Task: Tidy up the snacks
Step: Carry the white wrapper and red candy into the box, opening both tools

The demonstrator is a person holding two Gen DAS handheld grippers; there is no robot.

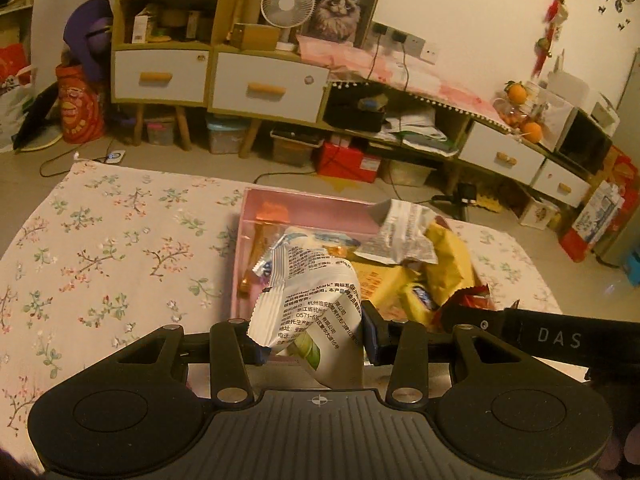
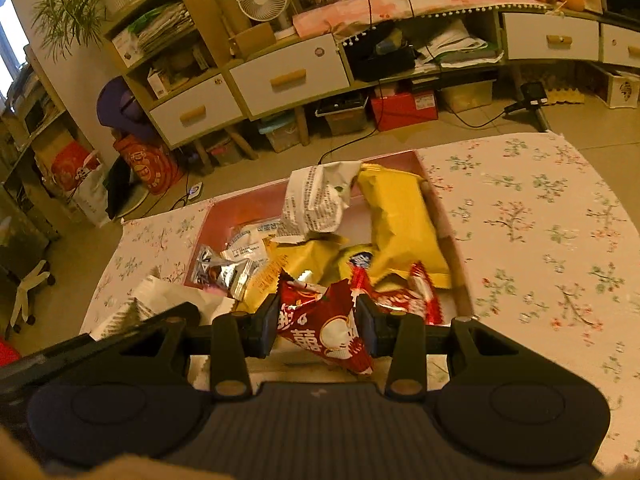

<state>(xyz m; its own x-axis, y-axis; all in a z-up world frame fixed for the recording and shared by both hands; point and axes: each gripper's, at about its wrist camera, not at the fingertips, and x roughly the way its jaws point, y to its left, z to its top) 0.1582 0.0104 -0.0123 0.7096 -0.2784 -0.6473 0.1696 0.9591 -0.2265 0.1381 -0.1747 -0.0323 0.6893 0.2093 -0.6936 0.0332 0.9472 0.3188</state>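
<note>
Snacks: I see them piled in the pink box (image 2: 448, 224) at 12 o'clock.
Left claw (image 1: 312, 334): pinching my white packet (image 1: 308, 304).
Right claw (image 2: 318, 322): pinching my red packet (image 2: 324, 328).

Both views are dim and warm, with a yellow-orange cast over the wall (image 1: 460, 8) and the floral tablecloth (image 1: 100, 240). Daylight shows only at the window (image 2: 8, 36) on the far left of the right wrist view, blown out to pale blue-white. Shadows are soft and faint. The fisheye lenses bend the cabinet (image 1: 260, 88) into a curve and darken the corners. The yellow packet (image 2: 400, 224) is smeared by motion blur; distant shelves look grainy and soft.
</note>
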